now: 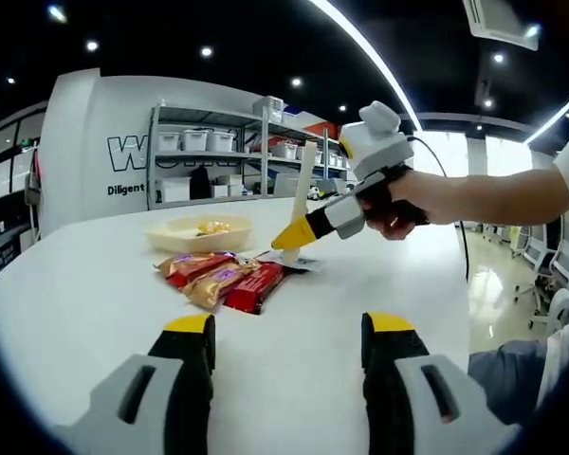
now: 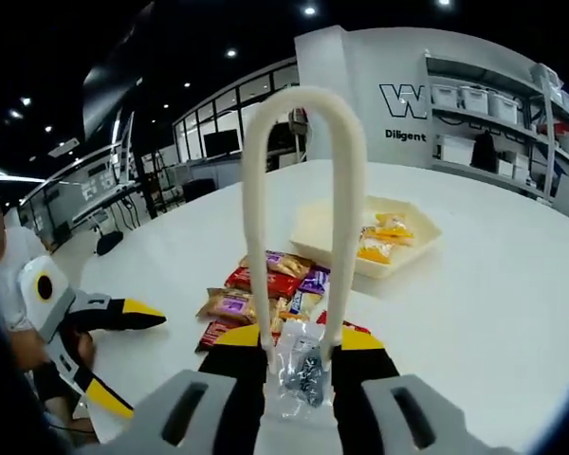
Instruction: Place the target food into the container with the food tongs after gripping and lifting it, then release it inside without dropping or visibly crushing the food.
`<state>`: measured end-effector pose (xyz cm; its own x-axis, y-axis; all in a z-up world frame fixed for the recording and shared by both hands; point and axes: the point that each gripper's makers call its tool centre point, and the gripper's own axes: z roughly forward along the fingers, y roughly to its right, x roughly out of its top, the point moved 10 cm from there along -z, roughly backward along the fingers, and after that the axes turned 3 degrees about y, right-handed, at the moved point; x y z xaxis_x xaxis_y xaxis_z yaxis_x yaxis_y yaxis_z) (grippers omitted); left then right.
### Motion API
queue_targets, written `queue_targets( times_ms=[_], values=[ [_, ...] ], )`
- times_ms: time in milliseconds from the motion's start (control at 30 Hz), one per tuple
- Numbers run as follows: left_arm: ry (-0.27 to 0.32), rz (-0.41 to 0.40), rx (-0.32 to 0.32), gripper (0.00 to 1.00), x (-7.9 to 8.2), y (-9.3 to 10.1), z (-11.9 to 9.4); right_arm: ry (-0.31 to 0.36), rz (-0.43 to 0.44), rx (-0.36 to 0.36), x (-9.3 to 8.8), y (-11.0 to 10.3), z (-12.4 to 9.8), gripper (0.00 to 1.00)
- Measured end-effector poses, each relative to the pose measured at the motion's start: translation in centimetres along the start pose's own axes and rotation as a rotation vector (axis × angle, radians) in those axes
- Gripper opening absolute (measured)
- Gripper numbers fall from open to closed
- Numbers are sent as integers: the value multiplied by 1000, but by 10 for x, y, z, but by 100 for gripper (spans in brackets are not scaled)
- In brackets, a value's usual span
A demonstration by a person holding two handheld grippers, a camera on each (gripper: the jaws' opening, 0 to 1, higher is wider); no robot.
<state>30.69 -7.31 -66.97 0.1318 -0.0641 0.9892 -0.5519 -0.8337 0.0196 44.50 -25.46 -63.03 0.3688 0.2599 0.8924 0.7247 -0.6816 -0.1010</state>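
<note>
Black fingers (image 1: 192, 365), yellow tips, grey housings

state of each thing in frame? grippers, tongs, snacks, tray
Left gripper: open, empty, low over the table.
Right gripper: shut on tongs.
Tongs: upright in the right gripper, tips at a small clear packet; grip on it unclear.
Snack bars: piled flat on the table, wrapped.
Tray: on the table, yellow packets inside.

Tongs' (image 2: 303, 218) tips hidden behind right gripper's (image 2: 299, 365) jaws
</note>
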Motion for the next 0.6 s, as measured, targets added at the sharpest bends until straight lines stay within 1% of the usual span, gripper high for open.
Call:
queue_targets(
  times_ms=[167, 467, 567, 600],
  values=[
    [0, 2, -1, 61, 0, 0, 0, -15, -29, -10, 0, -3, 0, 20],
    [2, 4, 1, 61, 0, 0, 0, -49, 28, -18, 0, 5, 1, 12],
    [2, 4, 2, 61, 0, 0, 0, -46, 45, -13, -1, 6, 2, 12],
    [2, 4, 1, 61, 0, 0, 0, -42, 52, -11, -1, 6, 1, 14]
  ],
)
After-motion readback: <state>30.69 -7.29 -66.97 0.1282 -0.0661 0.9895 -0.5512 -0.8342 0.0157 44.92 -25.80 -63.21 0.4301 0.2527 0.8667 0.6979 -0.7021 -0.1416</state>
